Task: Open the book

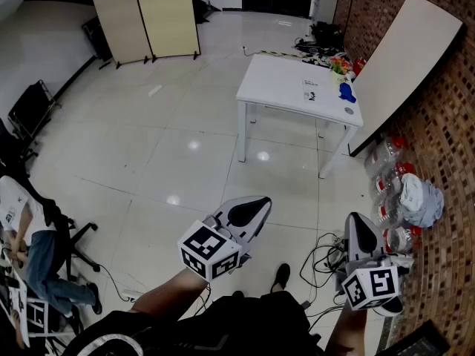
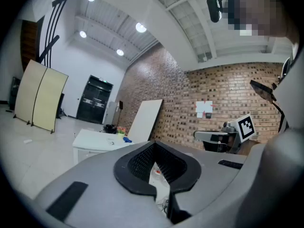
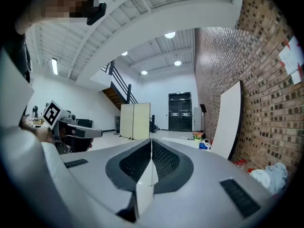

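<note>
The white table (image 1: pixel 297 87) stands far ahead on the tiled floor. On it lie a flat white item with dark print (image 1: pixel 312 91), possibly the book, and a blue thing (image 1: pixel 346 92). Both grippers hang low near my body, far from the table. In the head view my left gripper (image 1: pixel 251 212) and right gripper (image 1: pixel 359 234) point forward, each with nothing held. The left gripper view shows its jaws (image 2: pixel 153 144) meeting at the tips, with the table (image 2: pixel 95 139) beyond. My right gripper (image 3: pixel 151 140) is shut, pads together.
A folding screen (image 1: pixel 148 17) stands at the back left. A large white board (image 1: pixel 408 58) leans on the brick wall. Plastic bottles and bags (image 1: pixel 401 191) sit by the wall. Cables (image 1: pixel 323 254) trail on the floor near my feet. A seated person (image 1: pixel 30 251) is at the left.
</note>
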Demonstrator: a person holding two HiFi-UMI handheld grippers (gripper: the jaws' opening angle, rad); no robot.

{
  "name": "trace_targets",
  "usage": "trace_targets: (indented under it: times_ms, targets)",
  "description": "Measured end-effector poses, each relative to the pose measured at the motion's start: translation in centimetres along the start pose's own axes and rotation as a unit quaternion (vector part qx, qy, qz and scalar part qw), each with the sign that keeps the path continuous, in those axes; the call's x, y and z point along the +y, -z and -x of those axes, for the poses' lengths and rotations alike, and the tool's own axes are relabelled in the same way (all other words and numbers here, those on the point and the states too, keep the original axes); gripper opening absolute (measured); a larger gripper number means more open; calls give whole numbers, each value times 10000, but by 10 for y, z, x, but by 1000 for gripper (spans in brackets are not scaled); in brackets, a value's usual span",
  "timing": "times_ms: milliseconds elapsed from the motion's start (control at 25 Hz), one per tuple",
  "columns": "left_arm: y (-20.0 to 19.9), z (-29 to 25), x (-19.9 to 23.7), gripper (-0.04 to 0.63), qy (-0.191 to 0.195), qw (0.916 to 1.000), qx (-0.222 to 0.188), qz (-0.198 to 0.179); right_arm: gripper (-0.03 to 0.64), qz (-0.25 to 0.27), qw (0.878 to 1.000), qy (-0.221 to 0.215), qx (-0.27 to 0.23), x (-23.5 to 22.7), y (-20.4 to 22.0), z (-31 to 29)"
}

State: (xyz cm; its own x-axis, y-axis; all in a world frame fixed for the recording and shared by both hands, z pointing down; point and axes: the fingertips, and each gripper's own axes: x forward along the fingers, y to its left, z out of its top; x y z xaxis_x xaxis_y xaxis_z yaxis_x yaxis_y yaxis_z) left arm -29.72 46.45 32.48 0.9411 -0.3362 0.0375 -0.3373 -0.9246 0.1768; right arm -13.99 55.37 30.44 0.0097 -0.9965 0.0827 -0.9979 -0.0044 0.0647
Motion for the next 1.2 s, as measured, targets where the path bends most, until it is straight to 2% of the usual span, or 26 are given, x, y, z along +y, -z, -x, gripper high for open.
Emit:
trace_targets:
  times_ms: [240,480,760,840,960,1080,1200]
  targets:
    - [-6,-61,31,-2,-105,9999,29,-113,3,16,9998,-116,-163,-45,-4,-55]
    - [-21,-145,60,-2,-317,9991,90,-277,3,76,9990,-378,-242,-112,-10,-120]
    - [-38,-240,91,-2,-520,9982,44,-302,3,118,9974,-666,-253,-190,-19,-193]
    - [-43,-263,107,-2,-679,9974,-30,-229,3,161,9972,-698,-236,-207,-20,-211]
    - [-56,-289,131,-2,-839,9964,-134,-48,3,95,9973,-710,-169,-227,-17,-236]
    - [-60,-312,152,-2,-851,9961,-26,-235,3,11,9972,-743,-107,-239,-11,-262]
    - [-59,-339,182,-2,-801,9966,27,-191,3,-53,9977,-673,-66,-255,-6,-297]
